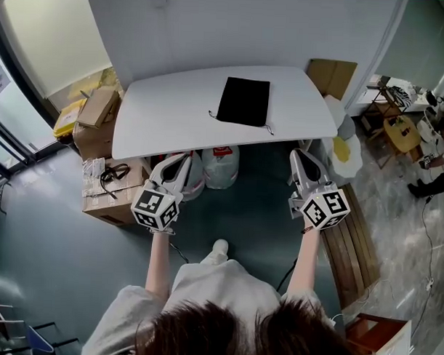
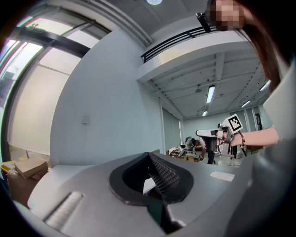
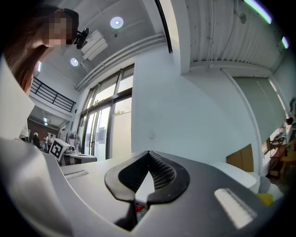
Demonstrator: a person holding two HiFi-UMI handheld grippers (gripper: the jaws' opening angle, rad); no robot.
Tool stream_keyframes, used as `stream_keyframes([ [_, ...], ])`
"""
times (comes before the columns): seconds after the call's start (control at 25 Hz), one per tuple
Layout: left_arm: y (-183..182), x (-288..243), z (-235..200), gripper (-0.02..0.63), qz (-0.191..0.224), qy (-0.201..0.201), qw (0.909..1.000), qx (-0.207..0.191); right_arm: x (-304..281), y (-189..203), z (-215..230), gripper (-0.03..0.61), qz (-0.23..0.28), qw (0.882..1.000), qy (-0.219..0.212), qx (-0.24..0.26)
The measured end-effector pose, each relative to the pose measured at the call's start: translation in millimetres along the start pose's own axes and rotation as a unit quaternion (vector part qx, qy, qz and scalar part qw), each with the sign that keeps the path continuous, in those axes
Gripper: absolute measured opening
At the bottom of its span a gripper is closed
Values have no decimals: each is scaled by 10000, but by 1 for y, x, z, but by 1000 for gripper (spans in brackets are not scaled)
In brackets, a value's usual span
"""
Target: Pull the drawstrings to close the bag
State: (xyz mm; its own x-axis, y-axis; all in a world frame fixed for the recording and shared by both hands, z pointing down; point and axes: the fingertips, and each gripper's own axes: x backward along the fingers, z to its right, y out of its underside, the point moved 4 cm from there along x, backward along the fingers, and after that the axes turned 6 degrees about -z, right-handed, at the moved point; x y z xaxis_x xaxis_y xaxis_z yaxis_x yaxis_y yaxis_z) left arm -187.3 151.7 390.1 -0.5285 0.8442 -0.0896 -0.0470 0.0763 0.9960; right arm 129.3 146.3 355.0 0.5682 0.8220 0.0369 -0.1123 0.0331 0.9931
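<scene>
Bag (image 1: 243,101) flat on table (image 1: 159,113), long axis toward person, drawstrings (image 1: 270,130) nearest.

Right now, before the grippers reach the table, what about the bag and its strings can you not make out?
Head view: whether the black bag is open or drawn shut; too small, too dark.
Head view: the drawstrings are thin ends at its near edge; knots too small.
Both gripper views: no bag shows; the left gripper and right gripper fill the lower picture.

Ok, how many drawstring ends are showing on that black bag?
2: one cord end off the black bag's near-left corner, one off its near-right corner; both lie on the white table.
</scene>
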Motion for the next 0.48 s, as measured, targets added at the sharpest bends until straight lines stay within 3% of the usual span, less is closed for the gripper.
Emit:
stream_keyframes([
  [0.48, 2, -67, -47, -9, -75, 188, 9998, 6, -65, 9, 30, 14, -114, 9999, -14, -42],
])
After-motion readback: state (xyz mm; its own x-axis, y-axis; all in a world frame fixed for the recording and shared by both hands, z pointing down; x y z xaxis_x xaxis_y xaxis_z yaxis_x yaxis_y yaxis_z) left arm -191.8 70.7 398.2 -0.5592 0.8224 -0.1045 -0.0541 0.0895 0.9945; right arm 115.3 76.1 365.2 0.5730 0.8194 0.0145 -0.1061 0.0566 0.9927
